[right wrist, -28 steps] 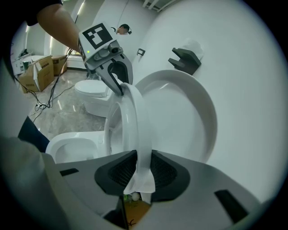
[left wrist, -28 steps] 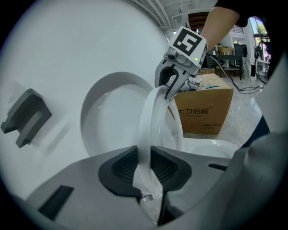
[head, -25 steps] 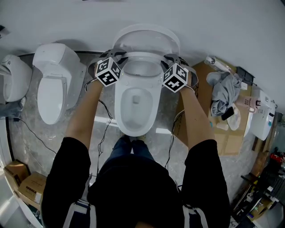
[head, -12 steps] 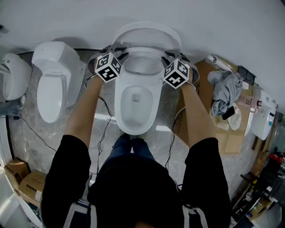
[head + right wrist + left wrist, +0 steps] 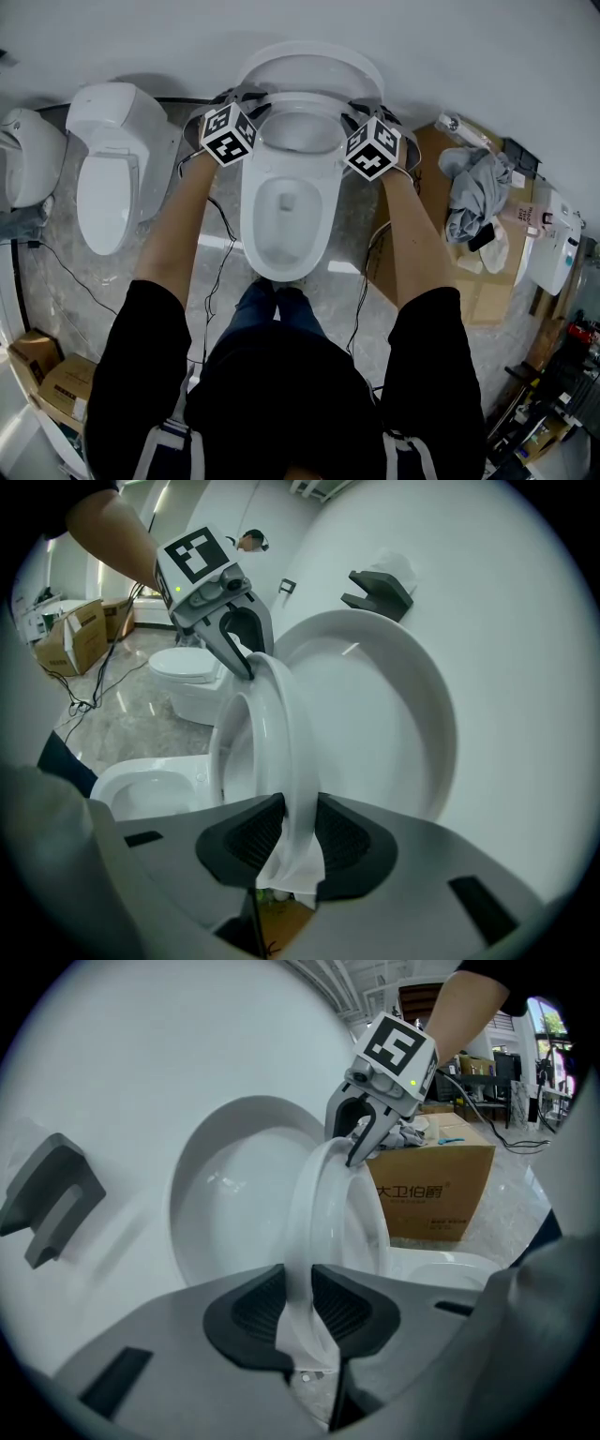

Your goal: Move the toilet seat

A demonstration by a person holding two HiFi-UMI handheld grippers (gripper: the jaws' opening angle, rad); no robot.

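Seen from above, the left gripper (image 5: 249,105) and the right gripper (image 5: 358,112) stand at the two sides of the toilet seat (image 5: 302,99). The seat is lifted off the bowl (image 5: 281,225) and is almost upright, in front of the lid (image 5: 309,64). In the left gripper view the narrow jaws pinch the toilet seat at its rim. The right gripper view shows the same on the other side, with the pads pressing on the rim.

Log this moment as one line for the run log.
left gripper: shut on toilet seat | right gripper: shut on opposite side | toilet seat: tilted up between bowl and upright lid
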